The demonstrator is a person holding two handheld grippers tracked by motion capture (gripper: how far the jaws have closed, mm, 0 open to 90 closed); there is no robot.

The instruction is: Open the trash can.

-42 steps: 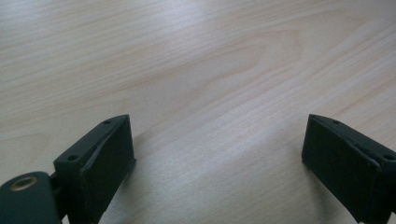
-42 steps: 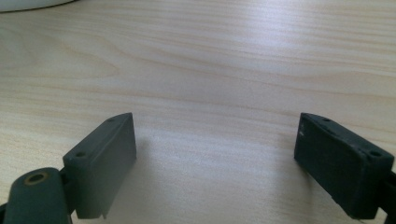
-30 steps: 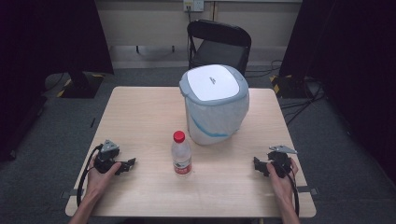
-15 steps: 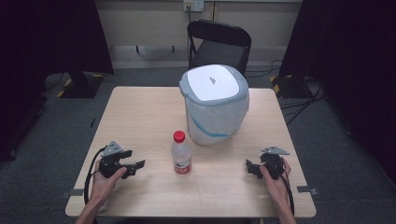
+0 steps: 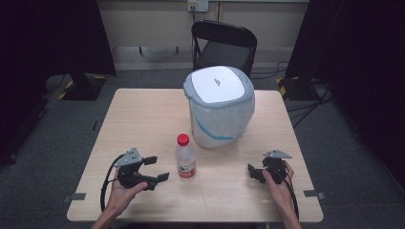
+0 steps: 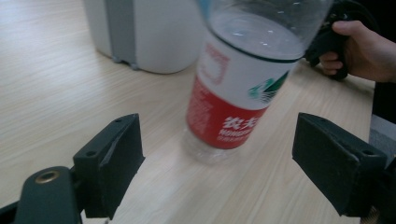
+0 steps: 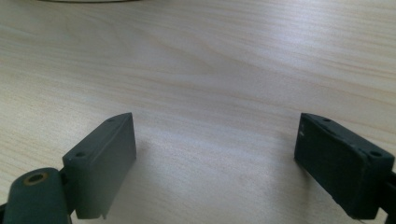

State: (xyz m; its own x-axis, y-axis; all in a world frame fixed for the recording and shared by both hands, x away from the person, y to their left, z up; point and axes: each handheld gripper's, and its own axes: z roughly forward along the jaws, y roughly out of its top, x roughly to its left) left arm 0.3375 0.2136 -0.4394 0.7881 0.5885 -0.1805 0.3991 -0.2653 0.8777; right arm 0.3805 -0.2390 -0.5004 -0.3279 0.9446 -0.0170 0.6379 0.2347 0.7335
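High view: a rectangular light wooden table [image 5: 143, 119] carries, at its centre, a clear plastic water bottle with a red cap and red-and-white label [image 5: 185, 156], standing upright. At 1 o'clock from the bottle, near but apart from it, stands a white plastic bin with a grey-rimmed closed lid and a white liner bag [image 5: 219, 106]. Beyond the table's far edge, at 12 o'clock, a black folding chair [image 5: 223, 45] faces the table.

The left black two-jaw gripper [image 5: 155, 168] lies at 9 o'clock from the bottle, just beside it, held in the person's left hand [image 5: 120, 193]; its jaws stand wide apart and point toward the bottle without touching it. The right black two-jaw gripper [image 5: 251, 171] lies at 3 o'clock from the bottle, well apart from it, held in the person's right hand [image 5: 278, 183], jaws pointing inward across the table.

Left gripper view: the gripper [image 6: 219, 161] has its jaws spread wide, with the bottle [image 6: 243, 88] standing between and beyond them, its base resting on the table [image 6: 51, 84]; the bin [image 6: 149, 32] is at 11 o'clock behind it and the right hand [image 6: 359, 49] at 2 o'clock.

Right gripper view: the gripper [image 7: 215, 156] has its jaws spread wide over bare table [image 7: 210, 70], holding nothing
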